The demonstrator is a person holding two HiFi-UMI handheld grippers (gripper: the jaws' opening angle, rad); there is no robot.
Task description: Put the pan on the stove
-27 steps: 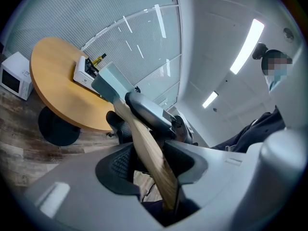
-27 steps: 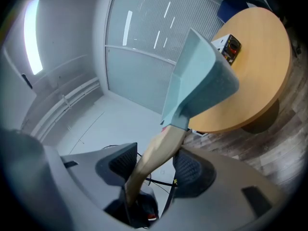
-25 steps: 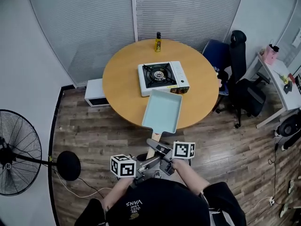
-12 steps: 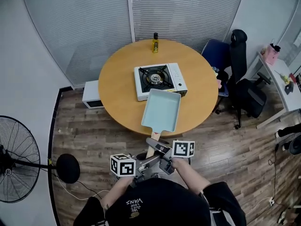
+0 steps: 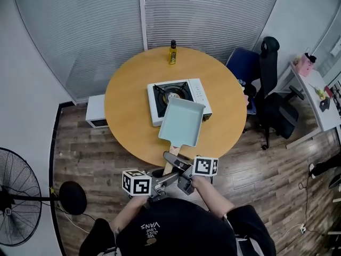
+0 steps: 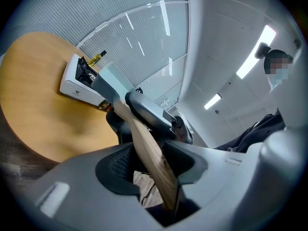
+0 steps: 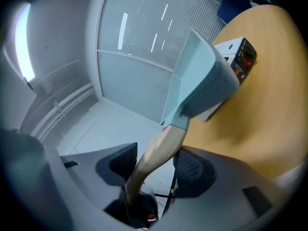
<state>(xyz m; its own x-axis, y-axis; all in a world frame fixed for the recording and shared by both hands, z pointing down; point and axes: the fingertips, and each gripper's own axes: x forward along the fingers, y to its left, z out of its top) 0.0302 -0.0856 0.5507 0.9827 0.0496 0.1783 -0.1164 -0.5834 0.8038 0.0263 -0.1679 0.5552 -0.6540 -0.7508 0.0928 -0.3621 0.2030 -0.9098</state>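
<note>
A light blue rectangular pan [image 5: 181, 122] with a wooden handle [image 5: 170, 163] hangs in the air over the near part of the round wooden table [image 5: 128, 105]. Its far end overlaps the front right corner of the white gas stove [image 5: 176, 97]. My left gripper [image 5: 166, 179] and right gripper [image 5: 173, 160] are both shut on the handle, the right one nearer the pan. In the left gripper view the handle [image 6: 151, 162] runs between the left gripper [image 6: 154, 159] pads toward the pan [image 6: 113, 81] and stove [image 6: 77, 83]. The right gripper [image 7: 156, 163] clamps the handle [image 7: 154, 155] below the pan [image 7: 202, 83].
A yellow bottle [image 5: 172, 53] stands at the table's far edge. A black office chair [image 5: 269, 92] and a blue chair [image 5: 242, 63] are on the right, a white box [image 5: 97, 111] sits on the floor on the left, and a standing fan [image 5: 16, 196] is at the lower left.
The pan has moved forward: its far end now overlaps the stove's front corner. Both grippers keep their hold on the handle, and the table has come closer.
</note>
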